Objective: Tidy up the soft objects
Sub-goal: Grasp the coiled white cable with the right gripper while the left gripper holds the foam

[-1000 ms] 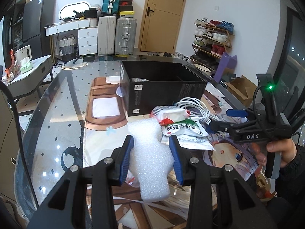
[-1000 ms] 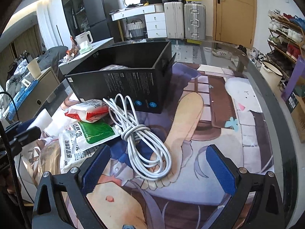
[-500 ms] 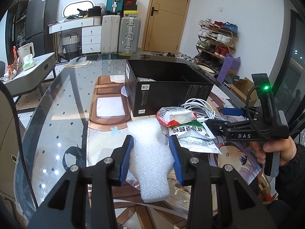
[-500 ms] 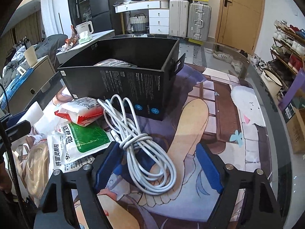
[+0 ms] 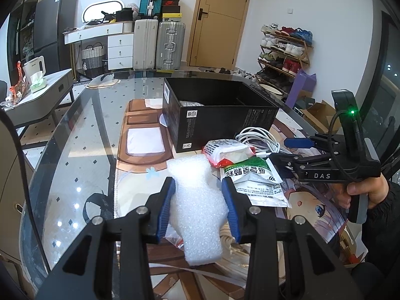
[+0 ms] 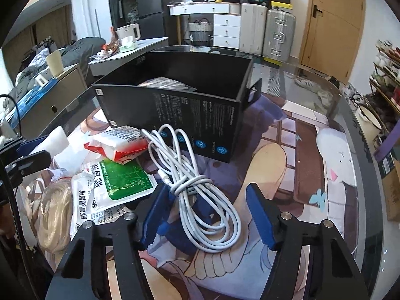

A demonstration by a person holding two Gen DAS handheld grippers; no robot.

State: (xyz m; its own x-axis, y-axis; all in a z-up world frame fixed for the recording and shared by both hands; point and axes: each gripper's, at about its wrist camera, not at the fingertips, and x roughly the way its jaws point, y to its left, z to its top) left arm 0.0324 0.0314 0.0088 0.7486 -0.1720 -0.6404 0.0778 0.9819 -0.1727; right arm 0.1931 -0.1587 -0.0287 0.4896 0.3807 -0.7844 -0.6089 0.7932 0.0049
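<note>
My left gripper (image 5: 198,210) is shut on a white foam sheet (image 5: 198,205) and holds it above the table's near edge. My right gripper (image 6: 208,212) is open, its blue pads either side of a coiled white cable (image 6: 197,190) that lies in front of the open black box (image 6: 200,115); the pads do not press it. The right gripper also shows in the left wrist view (image 5: 291,150) beside the cable (image 5: 257,141). A red and white packet (image 6: 120,145) and a green and white packet (image 6: 117,187) lie left of the cable. Something pale lies inside the box.
The glass table (image 5: 82,150) has a printed mat (image 6: 300,175) under it. Its curved edge runs close on the right (image 6: 360,135). A grey side table (image 5: 40,95) stands to the left, suitcases (image 5: 160,45) and a shoe rack (image 5: 282,50) behind.
My right gripper moved forward and down over the white cable and its jaws narrowed around it. My left gripper kept hold of the foam and stayed nearly still.
</note>
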